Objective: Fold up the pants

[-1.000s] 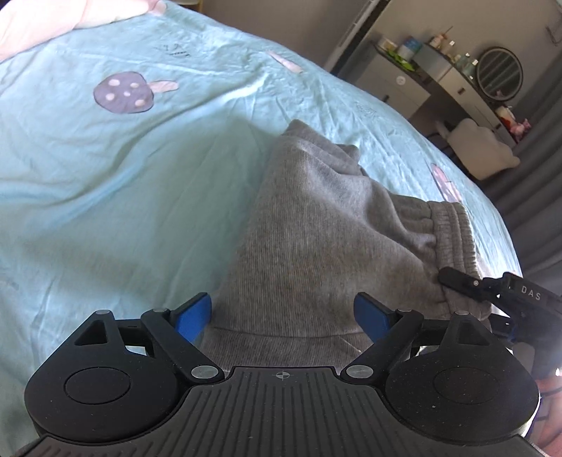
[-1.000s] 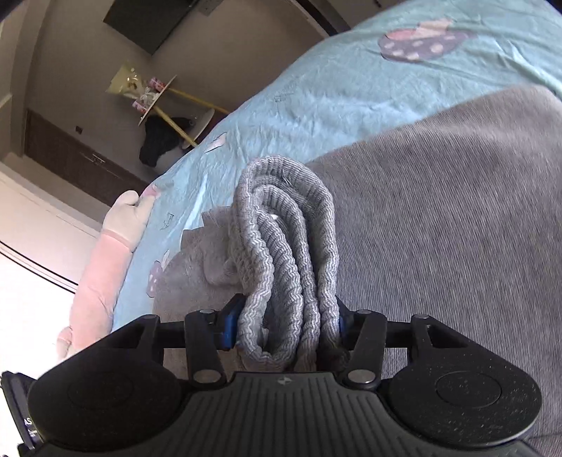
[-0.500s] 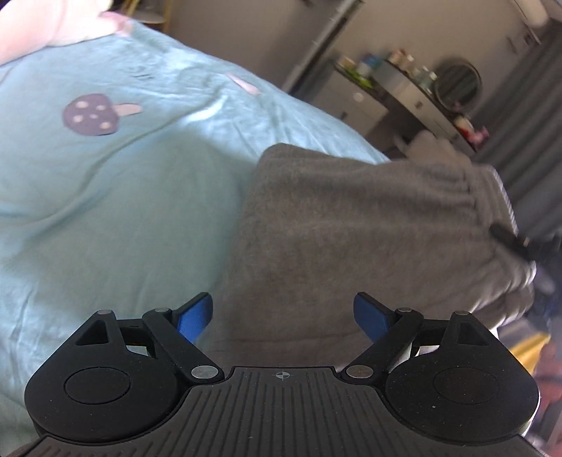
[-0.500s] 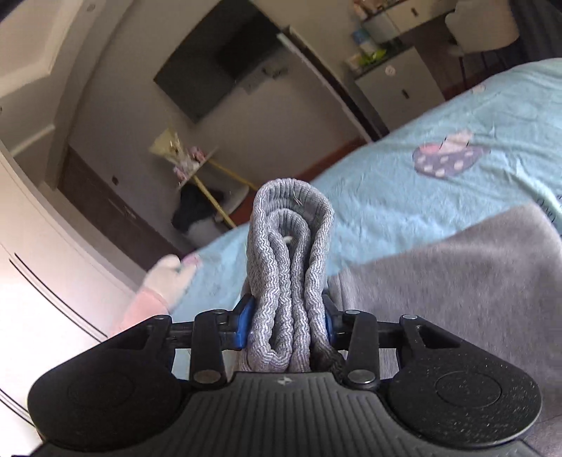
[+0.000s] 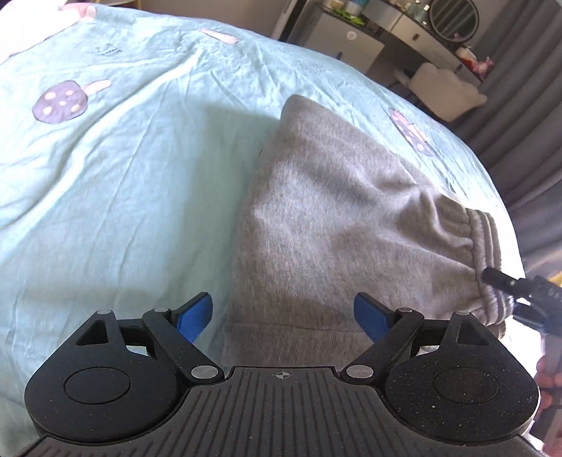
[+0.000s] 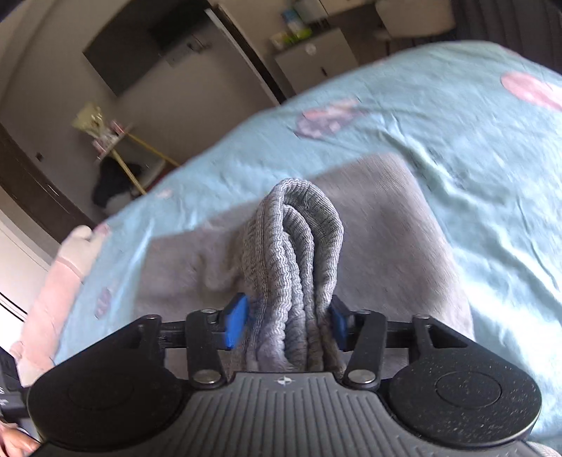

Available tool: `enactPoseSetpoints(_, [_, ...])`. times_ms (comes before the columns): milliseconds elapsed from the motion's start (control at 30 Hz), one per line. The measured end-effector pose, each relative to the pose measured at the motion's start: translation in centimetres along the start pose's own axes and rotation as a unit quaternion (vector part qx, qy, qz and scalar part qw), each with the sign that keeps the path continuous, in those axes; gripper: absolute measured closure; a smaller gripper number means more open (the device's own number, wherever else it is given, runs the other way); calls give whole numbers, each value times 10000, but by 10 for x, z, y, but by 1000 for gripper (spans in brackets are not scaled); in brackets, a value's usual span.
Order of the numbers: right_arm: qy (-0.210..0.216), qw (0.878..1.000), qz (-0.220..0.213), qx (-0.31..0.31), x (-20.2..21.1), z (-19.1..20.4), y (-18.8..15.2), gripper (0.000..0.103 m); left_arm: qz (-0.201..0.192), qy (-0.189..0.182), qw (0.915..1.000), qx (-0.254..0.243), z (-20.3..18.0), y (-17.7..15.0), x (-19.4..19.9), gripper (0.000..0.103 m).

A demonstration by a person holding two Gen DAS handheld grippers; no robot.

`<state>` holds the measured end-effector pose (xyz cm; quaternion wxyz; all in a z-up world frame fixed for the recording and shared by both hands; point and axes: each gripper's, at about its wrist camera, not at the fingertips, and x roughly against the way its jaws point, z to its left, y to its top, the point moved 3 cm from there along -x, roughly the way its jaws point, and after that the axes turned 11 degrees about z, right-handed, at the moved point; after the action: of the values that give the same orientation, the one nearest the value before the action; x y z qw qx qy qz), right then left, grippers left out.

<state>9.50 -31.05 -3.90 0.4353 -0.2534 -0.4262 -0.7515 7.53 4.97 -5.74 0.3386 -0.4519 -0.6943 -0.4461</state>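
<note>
Grey sweatpants [image 5: 337, 218] lie folded on the light blue bedsheet [image 5: 123, 197], with the ribbed waistband [image 5: 488, 239] at the right. My left gripper [image 5: 282, 316] hovers open over the pants' near edge, its blue pads [image 5: 195, 314] well apart and holding nothing. My right gripper [image 6: 286, 321] has the bunched waistband [image 6: 298, 253] standing up between its pads. Its jaws are opening, though both pads still touch the cloth. In the left wrist view the right gripper [image 5: 505, 291] sits at the waistband's end, with a hand [image 5: 548, 379] behind it.
The sheet carries mushroom prints [image 5: 61, 102]. A pink pillow [image 6: 59, 281] lies at one end of the bed. Beyond the bed stand a white cabinet [image 5: 344, 38], a dressing table with a round mirror [image 5: 453, 15] and grey curtains [image 5: 527, 116].
The right gripper has swung the waistband back down over the grey pants. In the left wrist view the pants have shifted and now lie flatter, waistband at the right.
</note>
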Motion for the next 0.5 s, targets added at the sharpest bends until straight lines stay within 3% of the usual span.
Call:
enactPoseSetpoints(67, [246,9996,67,-154,-4,-10,0,45,35,-33,10000,30,-1,0,0,11])
enactPoseSetpoints(167, [483,9976,425,-257,-18,-18,2,31,59,38,10000,-70,-6,2,-3,11])
enactPoseSetpoints(233, [419,9974,575,-125,-26,-16,1,27,155,185,9996,-135,-8,3,-8,11])
enactPoseSetpoints(367, [462,9958,779,148,-38,-6,3,6,176,240,9995,-68,-7,4,-11,11])
enactPoseSetpoints(500, [289,9946,942,337,-47,2,7,4,178,232,9996,23,-3,4,-12,11])
